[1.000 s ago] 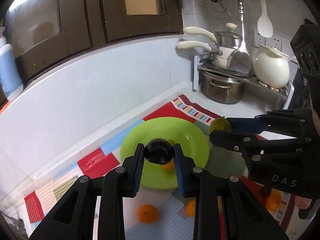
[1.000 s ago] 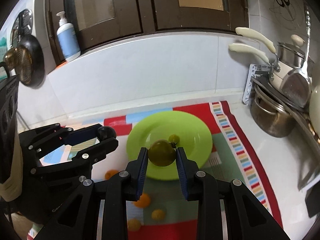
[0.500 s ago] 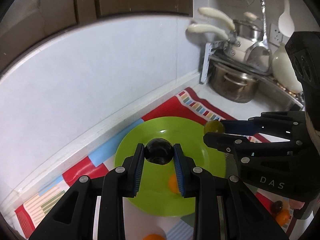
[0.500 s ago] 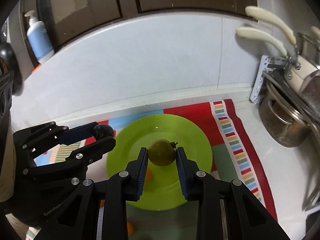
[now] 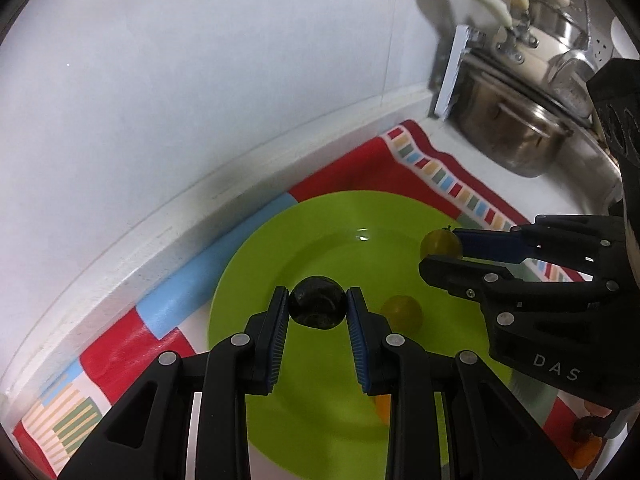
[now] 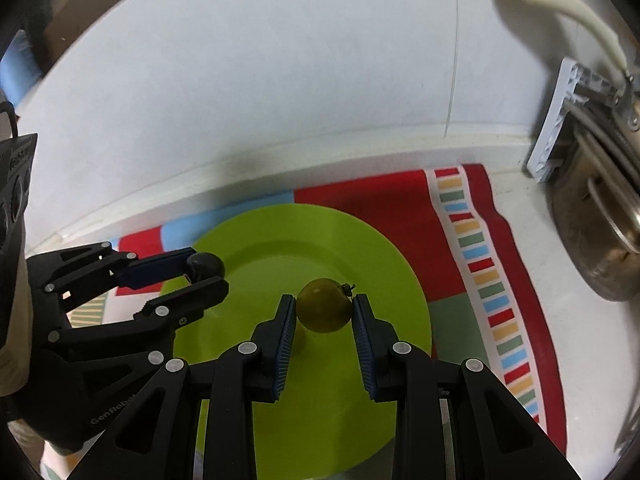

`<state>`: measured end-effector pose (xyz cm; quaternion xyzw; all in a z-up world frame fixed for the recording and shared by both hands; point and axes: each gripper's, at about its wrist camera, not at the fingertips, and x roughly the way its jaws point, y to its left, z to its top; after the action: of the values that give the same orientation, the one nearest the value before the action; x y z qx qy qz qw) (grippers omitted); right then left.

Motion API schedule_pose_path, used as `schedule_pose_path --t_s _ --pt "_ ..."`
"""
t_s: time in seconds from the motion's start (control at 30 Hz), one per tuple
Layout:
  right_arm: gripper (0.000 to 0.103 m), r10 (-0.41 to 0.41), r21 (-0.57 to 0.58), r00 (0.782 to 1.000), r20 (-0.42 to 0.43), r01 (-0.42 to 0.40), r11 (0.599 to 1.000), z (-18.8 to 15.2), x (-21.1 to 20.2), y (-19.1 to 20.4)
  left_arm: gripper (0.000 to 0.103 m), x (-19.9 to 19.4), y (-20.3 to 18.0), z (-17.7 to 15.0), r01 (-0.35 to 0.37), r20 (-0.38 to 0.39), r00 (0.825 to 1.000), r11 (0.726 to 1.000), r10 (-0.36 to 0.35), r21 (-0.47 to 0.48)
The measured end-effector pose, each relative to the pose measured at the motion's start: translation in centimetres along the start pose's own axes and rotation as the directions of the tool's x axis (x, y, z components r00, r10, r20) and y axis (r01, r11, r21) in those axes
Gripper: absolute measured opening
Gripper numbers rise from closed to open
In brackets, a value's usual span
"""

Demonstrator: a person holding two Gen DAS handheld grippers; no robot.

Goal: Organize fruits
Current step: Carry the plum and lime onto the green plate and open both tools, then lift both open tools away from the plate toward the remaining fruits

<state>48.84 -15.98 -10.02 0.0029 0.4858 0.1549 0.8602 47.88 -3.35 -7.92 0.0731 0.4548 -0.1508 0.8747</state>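
A dark round fruit [image 5: 318,307] sits pinched between the blue pads of the left tool [image 5: 318,312], held above the near-left part of the green plate [image 5: 320,420]. A yellow-green fruit [image 6: 325,310], small stem pointing right, is clamped the same way in the right tool [image 6: 325,314], over the plate's middle. One small yellowish fruit [image 5: 401,313] already lies on the plate, just right of the left tool's fingers; whether the carried fruits touch the plate cannot be told, though both look raised off it. At least one orange fruit [image 5: 586,456] lies off the plate on the patchwork cloth [image 5: 352,168] that covers the table.

The step in hand looks like delivery: both fruits are carried over the plate and not yet released. The next move likely calls for lowering each tool close to the plate's flat centre and opening gently, since round fruit set down on the sloped rim could roll off. The two tools are near each other, so releasing one at a time, clear of the fruit already lying there, seems wise.
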Motion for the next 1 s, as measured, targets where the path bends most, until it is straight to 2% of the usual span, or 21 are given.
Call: schedule_pose_path --t_s 0.13,0.23,0.43,0.67,0.83,0.9,1.0 --pt "0.030 -0.001 0.006 1.000 -0.018 0.001 1.000 0.1 1.1 -0.2 0.030 0.8 0.1 -0.1 0.004 -0.015 1.000 1.000 -0.004 -0.001" --pt "0.030 0.001 0.018 1.000 -0.020 -0.001 1.000 0.2 1.4 -0.6 0.041 0.6 0.1 0.0 -0.007 -0.004 1.000 1.000 0.007 -0.005" --pt "0.031 0.000 0.031 1.000 -0.002 0.000 1.000 0.0 0.2 -0.5 0.045 -1.7 0.1 -0.4 -0.022 0.030 0.999 1.000 0.023 -0.012" --pt "0.031 0.003 0.018 0.999 0.050 -0.004 1.000 -1.2 -3.9 0.8 0.052 -6.5 -0.5 -1.5 -0.029 0.116 0.993 0.999 0.031 -0.017" --pt "0.032 -0.019 -0.001 0.995 0.099 0.019 1.000 -2.3 -7.3 2.1 0.059 -10.8 -1.6 -2.7 -0.038 0.194 0.980 0.999 0.039 -0.009" --pt "0.039 -0.023 -0.003 0.992 0.123 0.023 1.000 -2.9 -8.9 2.5 0.060 -12.2 -2.0 -3.3 -0.049 0.220 0.974 0.999 0.049 -0.009" --pt "0.039 -0.044 -0.009 0.986 0.161 0.046 0.999 -3.9 -11.1 3.0 0.064 -14.1 -2.6 -4.2 -0.038 0.244 0.969 0.999 0.038 -0.007"
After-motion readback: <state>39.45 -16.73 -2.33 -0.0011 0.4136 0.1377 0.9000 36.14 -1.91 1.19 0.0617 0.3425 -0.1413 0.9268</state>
